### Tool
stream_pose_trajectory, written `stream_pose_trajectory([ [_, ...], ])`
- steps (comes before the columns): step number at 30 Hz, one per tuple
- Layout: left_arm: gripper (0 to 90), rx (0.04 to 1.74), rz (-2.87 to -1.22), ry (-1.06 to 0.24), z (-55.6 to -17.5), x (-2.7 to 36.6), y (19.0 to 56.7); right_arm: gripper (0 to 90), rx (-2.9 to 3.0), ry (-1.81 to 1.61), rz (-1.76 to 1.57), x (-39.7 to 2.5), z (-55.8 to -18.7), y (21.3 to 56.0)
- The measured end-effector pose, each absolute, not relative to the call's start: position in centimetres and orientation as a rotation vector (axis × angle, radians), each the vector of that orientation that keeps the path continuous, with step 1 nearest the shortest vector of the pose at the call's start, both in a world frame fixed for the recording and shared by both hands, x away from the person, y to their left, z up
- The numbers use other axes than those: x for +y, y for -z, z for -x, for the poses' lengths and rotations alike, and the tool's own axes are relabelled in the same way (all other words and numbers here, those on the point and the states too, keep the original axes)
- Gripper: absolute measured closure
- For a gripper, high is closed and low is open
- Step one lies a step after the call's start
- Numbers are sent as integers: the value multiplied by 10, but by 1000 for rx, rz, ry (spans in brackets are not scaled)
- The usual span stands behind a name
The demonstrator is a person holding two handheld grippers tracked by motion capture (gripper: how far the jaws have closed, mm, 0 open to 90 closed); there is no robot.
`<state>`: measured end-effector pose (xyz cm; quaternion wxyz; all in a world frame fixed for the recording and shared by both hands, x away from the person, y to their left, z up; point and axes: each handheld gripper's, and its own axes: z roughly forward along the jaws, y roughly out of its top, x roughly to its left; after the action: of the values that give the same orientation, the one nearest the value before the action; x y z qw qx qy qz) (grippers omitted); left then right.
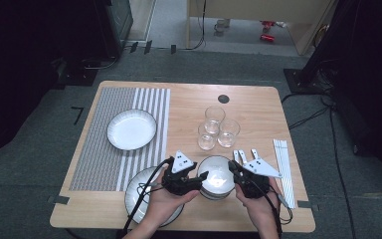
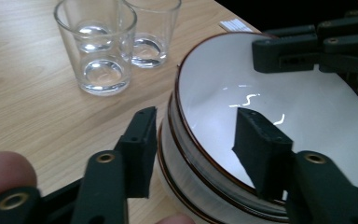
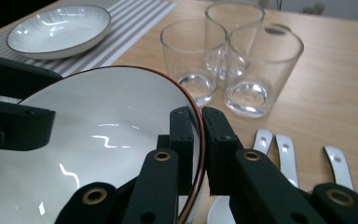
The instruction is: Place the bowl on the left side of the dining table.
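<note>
We had the right gripper [image 3: 193, 140] clamped on the top bowl's [image 3: 98, 140] rim | left gripper [image 2: 191, 144] jaws apart, straddling the opposite rim, no contact we could confirm | bowl on a stack [image 1: 215, 175] just in front of the glasses [image 1: 215, 128] | plate [image 1: 132, 129] on mat left of glasses

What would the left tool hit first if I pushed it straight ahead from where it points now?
Most likely the top bowl of the stack: the left tool is open with its jaws straddling that bowl's near rim. Beyond it sits the right tool on the far rim, though depth there is hard to judge.
</note>
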<state>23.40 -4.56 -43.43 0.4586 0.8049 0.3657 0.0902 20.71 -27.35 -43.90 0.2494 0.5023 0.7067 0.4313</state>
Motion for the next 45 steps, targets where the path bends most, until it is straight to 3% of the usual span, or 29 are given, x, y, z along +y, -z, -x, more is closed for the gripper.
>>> stream_pose_trajectory([
  [11, 595, 946, -1994, -237, -235, -48, 435, 825, 2003, -1251, -1331, -281, -216, 437],
  [16, 653, 964, -1997, -280, -236, -55, 434, 755, 2048, -1229, -1424, -285, -214, 431],
  [18, 724, 965, -1994, -337, -234, -58, 432, 763, 2062, -1221, -1449, -285, -213, 432],
  [24, 769, 986, -1981, -368, -235, -63, 431, 833, 1992, -1150, -1388, -275, -208, 436],
  [28, 855, 968, -1996, -429, -235, -66, 430, 836, 1963, -1162, -1351, -271, -205, 437],
  [45, 877, 870, -1922, -559, -226, -64, 422, 793, 1930, -1259, -1404, -280, -203, 438],
])
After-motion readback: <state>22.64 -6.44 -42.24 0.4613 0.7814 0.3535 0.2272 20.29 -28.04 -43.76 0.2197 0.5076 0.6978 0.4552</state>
